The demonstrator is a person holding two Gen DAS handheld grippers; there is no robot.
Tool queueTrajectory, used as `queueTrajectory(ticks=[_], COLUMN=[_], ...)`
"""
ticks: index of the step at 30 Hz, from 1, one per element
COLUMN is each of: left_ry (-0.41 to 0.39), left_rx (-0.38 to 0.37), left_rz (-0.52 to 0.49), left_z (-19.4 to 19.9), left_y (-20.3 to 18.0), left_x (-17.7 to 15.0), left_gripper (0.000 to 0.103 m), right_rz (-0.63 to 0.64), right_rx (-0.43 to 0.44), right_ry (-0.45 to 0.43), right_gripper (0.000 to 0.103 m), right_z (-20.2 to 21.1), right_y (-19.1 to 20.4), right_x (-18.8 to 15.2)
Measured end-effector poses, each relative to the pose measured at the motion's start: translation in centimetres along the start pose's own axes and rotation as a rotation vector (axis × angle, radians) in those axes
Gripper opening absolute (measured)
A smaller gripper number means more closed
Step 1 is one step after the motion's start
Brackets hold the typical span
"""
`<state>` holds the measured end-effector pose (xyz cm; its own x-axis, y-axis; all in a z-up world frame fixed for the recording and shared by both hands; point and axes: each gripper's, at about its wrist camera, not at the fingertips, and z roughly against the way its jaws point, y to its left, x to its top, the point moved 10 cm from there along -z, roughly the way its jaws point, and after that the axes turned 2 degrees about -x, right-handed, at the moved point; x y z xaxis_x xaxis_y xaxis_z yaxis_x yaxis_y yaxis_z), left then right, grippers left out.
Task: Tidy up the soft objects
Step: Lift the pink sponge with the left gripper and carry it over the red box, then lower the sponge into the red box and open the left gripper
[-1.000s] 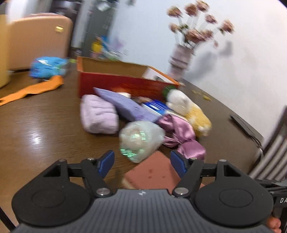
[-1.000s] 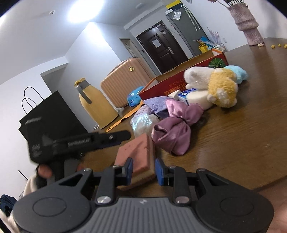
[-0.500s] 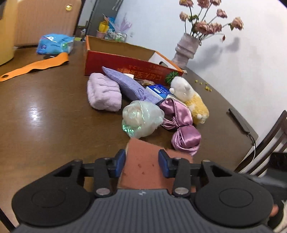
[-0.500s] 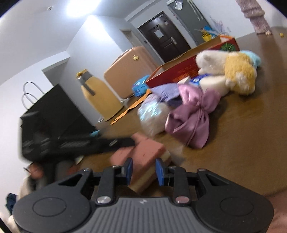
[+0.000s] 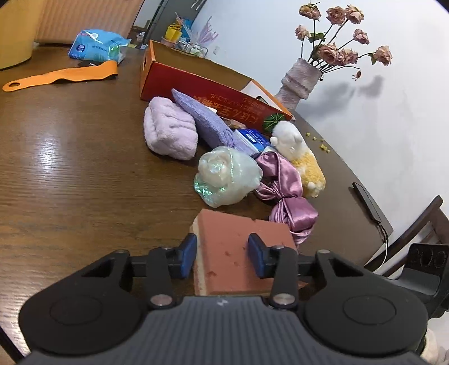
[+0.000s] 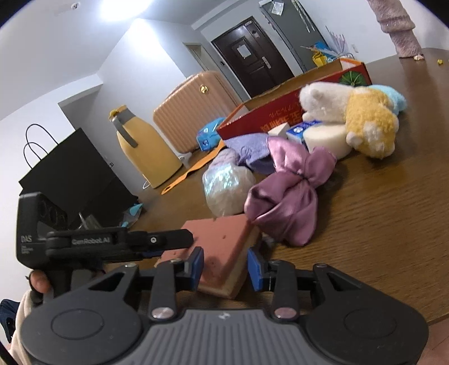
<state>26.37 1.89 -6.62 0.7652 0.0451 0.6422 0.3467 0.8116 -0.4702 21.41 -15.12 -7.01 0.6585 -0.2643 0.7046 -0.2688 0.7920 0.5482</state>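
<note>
While pink sponge [image 5: 241, 252] spans both tools: left gripper [image 5: 221, 257] clamped on one end; right gripper [image 6: 224, 266] jaws just opening, slack around opposite corner. Red box [image 5: 196, 87] beyond pile.

White walls [image 6: 84, 56], ceiling light [image 6: 123, 5] glaring. Dark wood table [image 5: 70, 168]. Dark door [image 6: 249, 61] at rear, grey fridge [image 6: 291, 31] beside it. Peach suitcase [image 6: 193, 106] against wall. Dark chair [image 5: 415, 224] at table edge.
</note>
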Motion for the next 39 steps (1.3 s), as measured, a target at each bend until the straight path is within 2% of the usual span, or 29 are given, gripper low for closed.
queueTrajectory(ticks=[3,5,8,11,14,16,20,22,24,26,28,29,31,32,33,34,37,39], left_ry=[-0.035,-0.081,-0.152,-0.190,-0.174,-0.153,-0.087,-0.044,-0.009,0.037,0.041,0.030,0.020,0.007,-0.011,-0.028,-0.060,-0.083], left_rx=[0.005,-0.008,-0.023,-0.023,-0.031,-0.010,0.069,0.102,0.155,0.201,0.242,0.248,0.249,0.256,0.260,0.261,0.244,0.246], left_rz=[-0.008,-0.024,-0.054,-0.109,-0.097,-0.093,-0.028,0.007,0.031,0.075,0.100,0.108,0.063,0.054,0.044,0.029,-0.023,-0.057], left_z=[1.2,2.3,3.1,1.9,-1.0,-4.1,-11.4,-14.8,-17.8,-20.6,-21.9,-22.0,-22.1,-21.8,-21.4,-20.9,-19.1,-17.7], left_y=[-0.5,-1.0,-2.8,-3.8,-3.2,-2.1,2.0,4.3,6.7,9.1,11.0,11.7,11.7,11.7,11.6,11.4,10.2,9.0], left_x=[0.9,3.0,8.0,14.2,20.8,25.2,31.4,33.1,34.3,34.9,35.3,35.3,35.6,35.8,36.0,36.2,36.8,37.1], left_gripper=[0.040,0.040,0.040,0.039,0.039,0.040,0.039,0.039,0.039,0.039,0.042,0.043,0.047,0.052,0.064,0.067,0.069,0.072], right_rz=[0.051,0.065,0.029,0.035,0.096,0.118,0.066,0.026,0.048,0.054,0.047,0.052,0.081,0.081,0.073,0.065,0.067,0.064], right_rx=[-0.004,0.025,0.083,0.084,0.039,0.008,-0.042,-0.084,-0.127,-0.168,-0.193,-0.201,-0.215,-0.216,-0.193,-0.169,-0.112,-0.107], right_ry=[-0.028,-0.062,-0.117,-0.145,-0.153,-0.122,0.013,0.070,0.164,0.231,0.299,0.317,0.356,0.358,0.358,0.359,0.329,0.322], right_gripper=[0.028,0.026,0.026,0.026,0.026,0.026,0.026,0.025,0.026,0.026,0.026,0.026,0.028,0.028,0.029,0.030,0.033,0.033], right_z=[0.2,0.6,0.8,-0.3,-2.8,-5.9,-14.1,-18.4,-23.2,-27.1,-30.7,-32.0,-34.1,-34.8,-35.3,-35.7,-35.6,-35.0], right_y=[1.1,2.0,2.7,2.8,2.3,1.0,-2.6,-4.8,-6.5,-8.1,-9.4,-9.7,-9.9,-9.9,-9.7,-9.4,-9.0,-9.0], right_x=[0.9,2.5,6.8,12.8,19.2,23.4,29.7,32.1,33.4,34.3,34.5,34.3,34.1,34.2,34.1,33.9,34.1,34.5])
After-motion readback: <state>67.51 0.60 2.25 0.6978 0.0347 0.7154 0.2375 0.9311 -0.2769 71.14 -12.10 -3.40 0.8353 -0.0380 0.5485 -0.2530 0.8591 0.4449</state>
